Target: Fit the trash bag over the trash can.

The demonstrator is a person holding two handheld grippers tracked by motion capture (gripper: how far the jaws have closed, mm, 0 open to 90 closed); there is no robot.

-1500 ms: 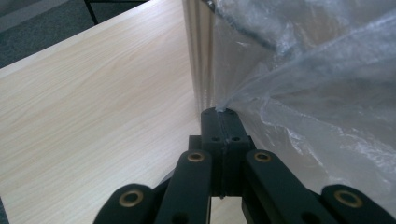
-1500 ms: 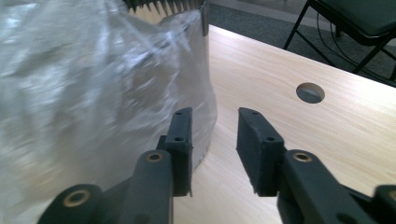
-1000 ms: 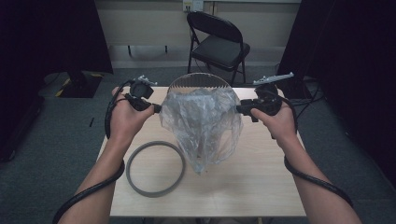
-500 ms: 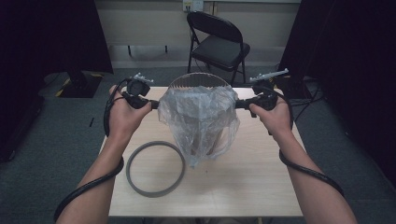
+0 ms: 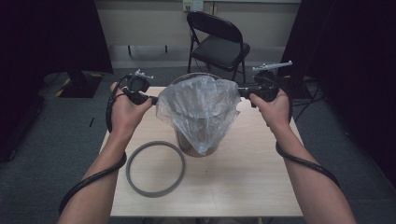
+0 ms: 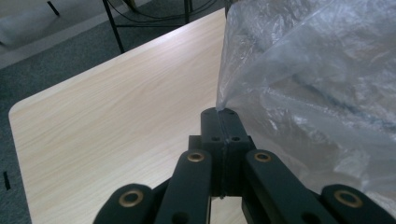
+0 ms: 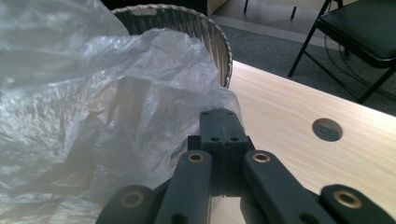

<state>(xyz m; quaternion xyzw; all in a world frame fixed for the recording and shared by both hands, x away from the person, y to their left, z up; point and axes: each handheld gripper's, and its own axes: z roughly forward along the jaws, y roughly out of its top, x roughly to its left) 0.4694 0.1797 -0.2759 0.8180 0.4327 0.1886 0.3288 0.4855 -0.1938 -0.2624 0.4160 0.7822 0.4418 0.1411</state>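
Plastic bag [image 5: 198,109] is hanging stretched above the bin [image 5: 196,140] at the table's far middle, left gripper [image 5: 154,99] and right gripper [image 5: 239,92] each clenching an opposite edge, seemingly spreading its mouth to line the bin.

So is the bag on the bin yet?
Not yet. Done: both tongs, left and right, are shut on the bag, one at each side, stretching its mouth open. In hand: holding it over the bin. Left: pulling the edge down around the rim; the ring lies unused on the table.
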